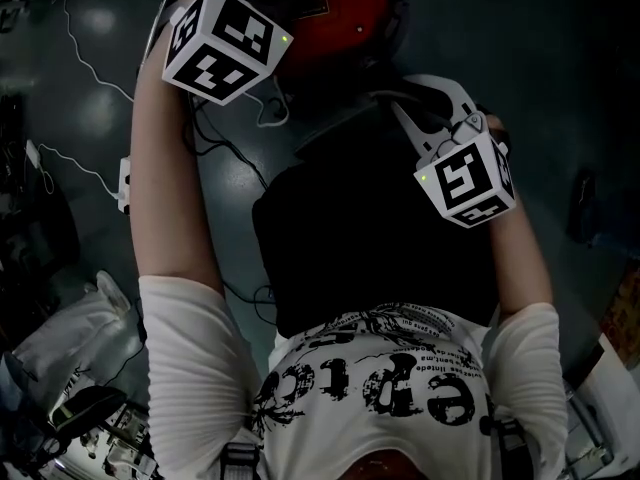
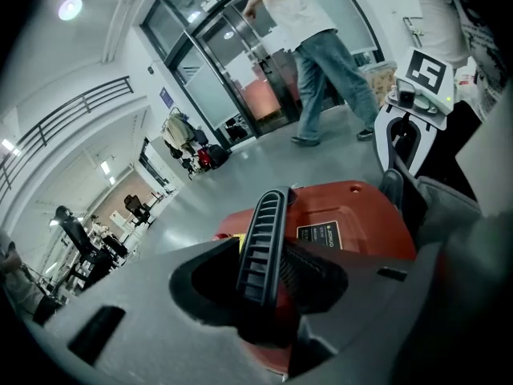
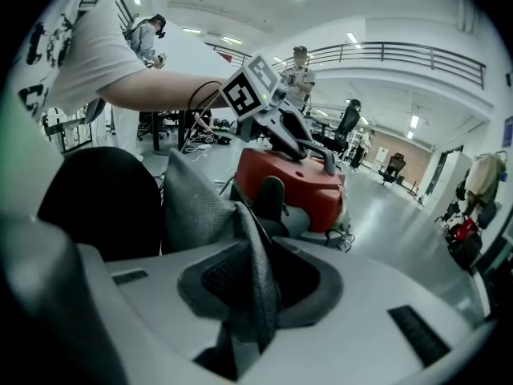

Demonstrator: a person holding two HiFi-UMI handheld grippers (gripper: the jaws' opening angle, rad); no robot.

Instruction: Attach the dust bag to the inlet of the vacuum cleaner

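Observation:
The red vacuum cleaner [image 1: 340, 8] stands on the floor in front of me. My left gripper [image 2: 276, 215], under its marker cube [image 1: 225, 38], reaches onto the vacuum cleaner [image 2: 353, 215]; its ribbed fingers [image 2: 260, 255] sit close together, clamped on a dark part of the top. The grey mesh dust bag [image 3: 192, 207] hangs next to the vacuum cleaner [image 3: 292, 183]. A fold of it lies between the jaws of my right gripper [image 3: 250, 247], which stand apart and do not pinch it. In the left gripper view the dust bag [image 2: 461, 215] shows below the right gripper's cube [image 2: 425, 70].
White cables [image 1: 90, 68] trail over the dark floor at the left, and a white bag [image 1: 70, 328] lies by my left side. A person [image 2: 321, 54] walks near glass doors beyond the vacuum cleaner. Another person [image 3: 300, 70] stands behind it, among office chairs.

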